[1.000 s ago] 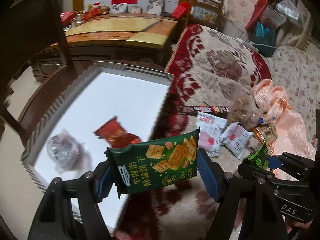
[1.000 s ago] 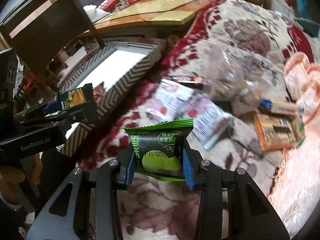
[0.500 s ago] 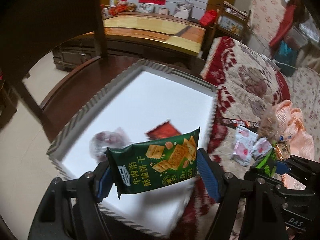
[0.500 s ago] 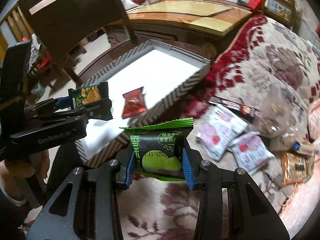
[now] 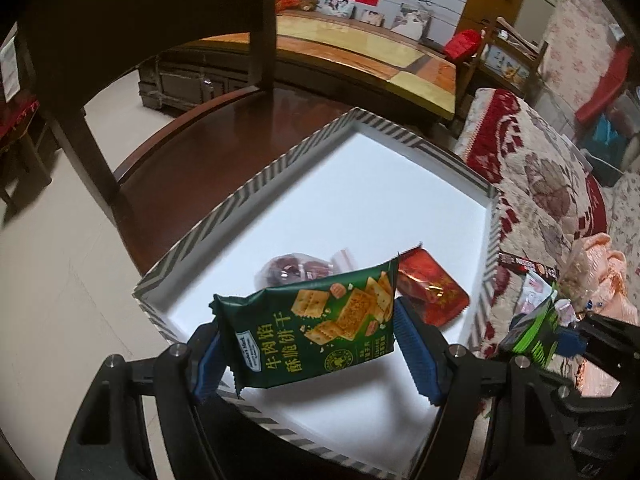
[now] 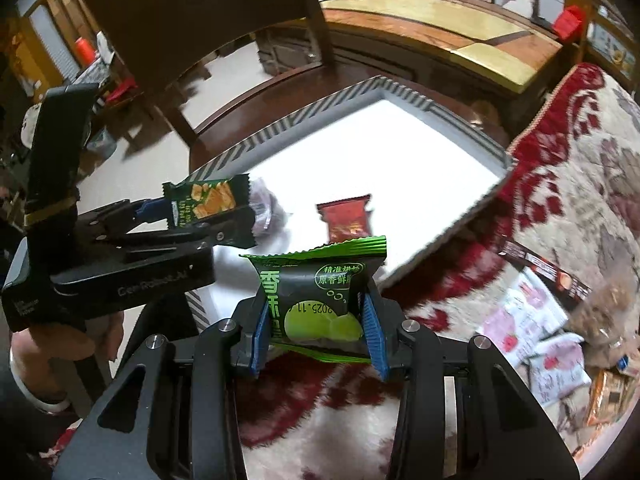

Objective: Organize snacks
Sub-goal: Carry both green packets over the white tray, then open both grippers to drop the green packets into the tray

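So 2 snacks lie in the tray [image 5: 280,184], each gripper clamps 1 more, left [image 5: 306,354] crackers [image 5: 316,322], right [image 6: 316,330] cake [image 6: 320,300]; several wait far right.

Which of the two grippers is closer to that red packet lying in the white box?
Left. The left gripper hangs over the box beside the red packet; the right gripper sits outside the box rim.

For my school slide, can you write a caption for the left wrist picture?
Left gripper holds a green cracker packet above the striped-rim tray.
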Available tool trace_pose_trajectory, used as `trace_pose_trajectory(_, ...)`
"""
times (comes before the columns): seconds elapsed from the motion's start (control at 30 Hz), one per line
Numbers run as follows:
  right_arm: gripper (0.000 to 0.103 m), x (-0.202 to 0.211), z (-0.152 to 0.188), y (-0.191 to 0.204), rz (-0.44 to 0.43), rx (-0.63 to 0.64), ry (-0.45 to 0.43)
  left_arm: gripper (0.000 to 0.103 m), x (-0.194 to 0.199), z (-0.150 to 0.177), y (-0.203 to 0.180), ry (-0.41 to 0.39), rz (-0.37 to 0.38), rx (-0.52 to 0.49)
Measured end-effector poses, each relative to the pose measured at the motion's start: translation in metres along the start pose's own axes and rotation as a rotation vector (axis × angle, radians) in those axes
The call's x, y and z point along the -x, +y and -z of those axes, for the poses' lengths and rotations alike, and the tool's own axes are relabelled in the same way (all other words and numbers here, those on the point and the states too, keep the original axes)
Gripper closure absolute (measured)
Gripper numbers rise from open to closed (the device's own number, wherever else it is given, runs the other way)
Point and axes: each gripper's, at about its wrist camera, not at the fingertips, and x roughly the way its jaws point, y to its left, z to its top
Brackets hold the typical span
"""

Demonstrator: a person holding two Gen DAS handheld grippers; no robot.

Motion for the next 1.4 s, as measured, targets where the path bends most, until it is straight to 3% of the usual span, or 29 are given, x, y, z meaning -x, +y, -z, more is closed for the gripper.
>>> trace_pose_trajectory(1.1, 0.064, -0.084, -0.008, 0.025, -0.063, 0.073, 0.17, 0.026, -0.033, -0.008, 0.009, 0.046, 0.013, 0.05)
trace_pose_trajectory(1.4, 0.06, -0.079, -0.003, 0.025, -0.094, 0.05, 0.142, 0.023, -0.037, -0.006, 0.01, 0.06, -0.004, 0.064)
